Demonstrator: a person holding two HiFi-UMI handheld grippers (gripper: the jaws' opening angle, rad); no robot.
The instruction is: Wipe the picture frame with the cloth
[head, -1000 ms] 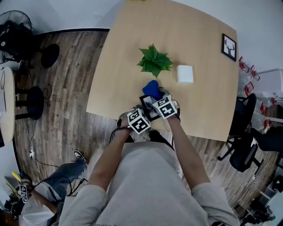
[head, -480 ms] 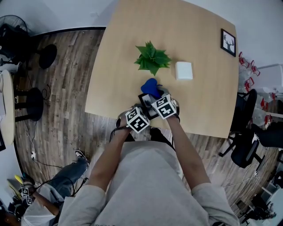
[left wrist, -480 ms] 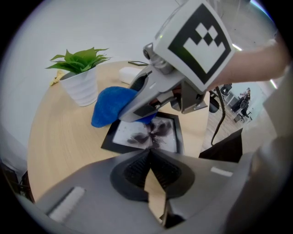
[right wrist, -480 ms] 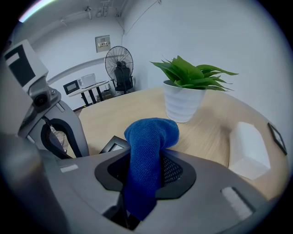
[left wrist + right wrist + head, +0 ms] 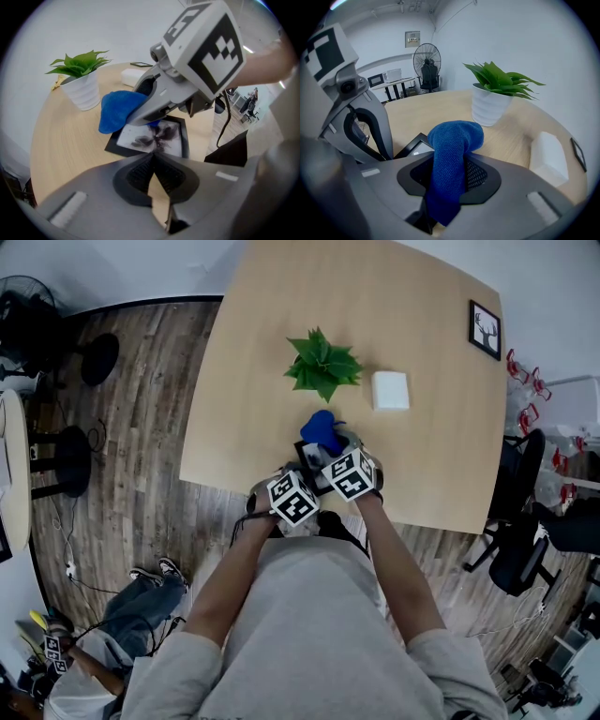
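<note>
A black picture frame (image 5: 307,457) with a dark print lies flat near the table's front edge; it also shows in the left gripper view (image 5: 154,138). My right gripper (image 5: 334,442) is shut on a blue cloth (image 5: 323,427), and the cloth's bunched end (image 5: 117,110) rests over the frame's far left corner. The cloth (image 5: 452,159) fills the right gripper (image 5: 450,180) between its pads. My left gripper (image 5: 153,157) is shut, its tips meeting at the frame's near edge with nothing seen between them. Whether it touches the frame is hidden.
A potted green plant (image 5: 322,364) in a white pot stands just beyond the cloth. A white box (image 5: 390,390) sits to its right, and a second small framed picture (image 5: 485,330) stands at the far right edge. The table's (image 5: 234,427) front edge lies right under my hands.
The right gripper with the cloth has drawn back slightly toward the table's near edge over the frame. The left gripper has hardly moved.
</note>
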